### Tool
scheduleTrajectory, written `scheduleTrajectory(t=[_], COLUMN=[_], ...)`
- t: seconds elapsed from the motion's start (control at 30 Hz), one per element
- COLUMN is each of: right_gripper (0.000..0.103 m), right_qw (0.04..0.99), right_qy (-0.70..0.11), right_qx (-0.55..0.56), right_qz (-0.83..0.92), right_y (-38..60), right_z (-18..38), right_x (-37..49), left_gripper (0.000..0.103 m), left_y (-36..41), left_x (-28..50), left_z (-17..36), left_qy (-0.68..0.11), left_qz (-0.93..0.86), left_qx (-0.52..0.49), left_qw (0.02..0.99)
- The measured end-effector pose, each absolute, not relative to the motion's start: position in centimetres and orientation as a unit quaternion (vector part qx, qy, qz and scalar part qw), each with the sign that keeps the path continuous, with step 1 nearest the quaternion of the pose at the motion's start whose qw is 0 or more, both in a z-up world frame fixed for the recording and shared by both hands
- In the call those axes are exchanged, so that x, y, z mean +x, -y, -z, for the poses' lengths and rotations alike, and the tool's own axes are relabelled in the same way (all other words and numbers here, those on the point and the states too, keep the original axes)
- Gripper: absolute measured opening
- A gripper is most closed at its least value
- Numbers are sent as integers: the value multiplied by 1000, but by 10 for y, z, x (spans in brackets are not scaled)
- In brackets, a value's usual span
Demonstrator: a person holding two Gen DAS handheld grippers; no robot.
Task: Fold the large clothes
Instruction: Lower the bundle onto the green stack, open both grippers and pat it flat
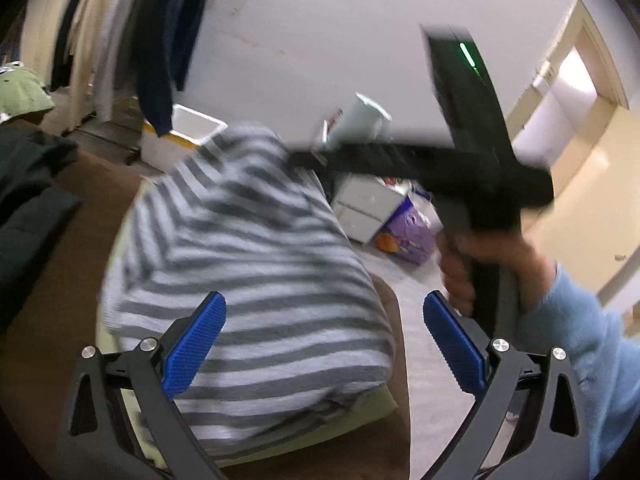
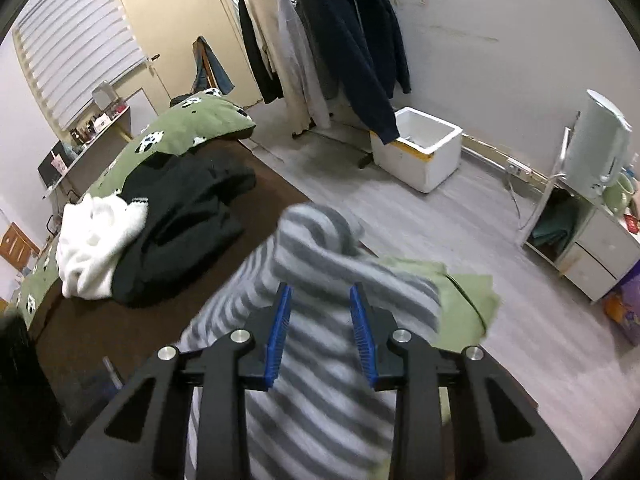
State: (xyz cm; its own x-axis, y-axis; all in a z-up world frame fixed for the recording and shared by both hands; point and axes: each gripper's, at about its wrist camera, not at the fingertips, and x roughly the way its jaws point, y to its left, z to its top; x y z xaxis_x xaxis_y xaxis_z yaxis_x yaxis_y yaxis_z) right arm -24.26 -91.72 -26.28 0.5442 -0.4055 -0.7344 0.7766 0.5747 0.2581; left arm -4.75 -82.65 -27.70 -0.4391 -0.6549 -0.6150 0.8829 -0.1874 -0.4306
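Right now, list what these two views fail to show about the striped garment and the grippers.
- Striped garment: blurred in both wrist views; fold edges unreadable, near end cut off by the frame.
- Right gripper: whether its pads pinch cloth is unclear; the stripes may lie beneath them.
- Left gripper: open, nothing between its pads.
- Green cloth: mostly hidden under the garment.

The striped garment (image 1: pixel 248 264) was smeared by motion in both views, and its near end ran out of the bottom edge of the right wrist picture, behind the right gripper (image 2: pixel 320 316). Whether those half-closed pads pressed on the cloth could not be told. The person's light blue sleeve (image 1: pixel 580 344) was cut off at the frame's edge.
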Motion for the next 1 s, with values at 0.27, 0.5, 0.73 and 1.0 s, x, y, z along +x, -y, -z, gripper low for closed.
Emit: scheduleTrajectory(t=[0.27, 0.5, 0.73, 1.0], right_gripper=[29, 29, 46, 92], right_qw=[802, 795, 810, 831], right_qy=[-365, -357, -343, -316], right_qx=[315, 345, 333, 305], right_qz=[352, 349, 339, 343], right_y=[952, 962, 953, 926], right_z=[310, 331, 320, 275], right_x=[-218, -224, -226, -238], left_gripper=[96, 96, 96, 97], left_y=[820, 812, 802, 796], left_x=[-58, -63, -66, -60], left_z=[324, 329, 323, 301], left_qy=[-388, -372, -372, -396], left_qz=[750, 748, 742, 729], left_qx=[188, 209, 208, 189], left_qw=[501, 509, 517, 525])
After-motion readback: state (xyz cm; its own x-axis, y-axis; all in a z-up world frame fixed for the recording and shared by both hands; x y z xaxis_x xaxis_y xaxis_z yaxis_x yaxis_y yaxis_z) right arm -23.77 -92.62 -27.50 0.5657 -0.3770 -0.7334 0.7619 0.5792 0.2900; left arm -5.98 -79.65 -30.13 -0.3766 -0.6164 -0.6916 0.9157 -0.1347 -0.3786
